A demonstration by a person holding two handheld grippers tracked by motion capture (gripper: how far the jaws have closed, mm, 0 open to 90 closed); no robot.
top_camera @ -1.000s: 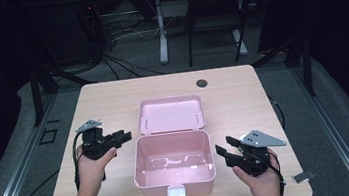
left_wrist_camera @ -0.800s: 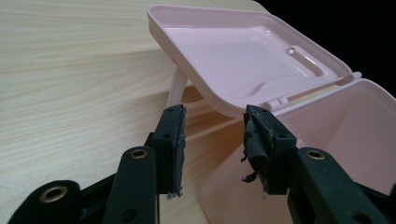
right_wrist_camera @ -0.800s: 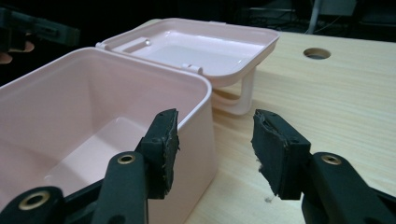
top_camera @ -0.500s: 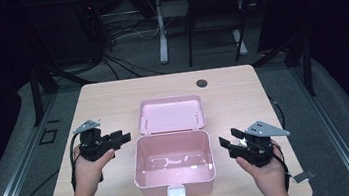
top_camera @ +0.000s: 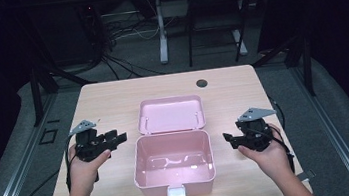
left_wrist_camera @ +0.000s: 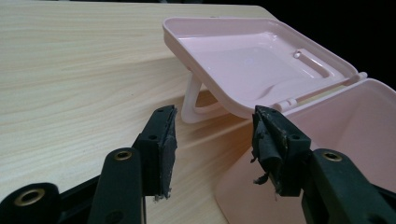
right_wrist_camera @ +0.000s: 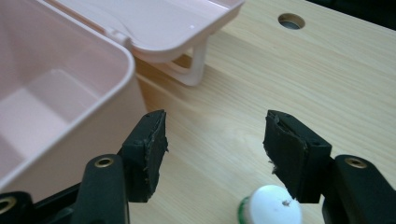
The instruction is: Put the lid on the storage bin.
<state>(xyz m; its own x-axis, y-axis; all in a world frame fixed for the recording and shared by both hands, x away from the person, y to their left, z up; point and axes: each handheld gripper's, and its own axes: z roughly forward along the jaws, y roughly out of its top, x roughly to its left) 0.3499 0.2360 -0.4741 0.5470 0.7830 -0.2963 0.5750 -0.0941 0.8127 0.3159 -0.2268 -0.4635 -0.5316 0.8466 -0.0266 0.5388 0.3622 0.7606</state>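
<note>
Pink box [top_camera: 173,166], one, open and empty, at the middle of my table [top_camera: 112,100]; its lid [top_camera: 170,113] is thrown back behind it, propped on a pale handle [left_wrist_camera: 196,105]. Left gripper [top_camera: 117,137], just left of the box: jaws have just been opening, nothing between them. Right gripper [top_camera: 229,138], just right of it: the same. Small white round item [right_wrist_camera: 273,207], possibly a cap, under my right gripper.
</note>
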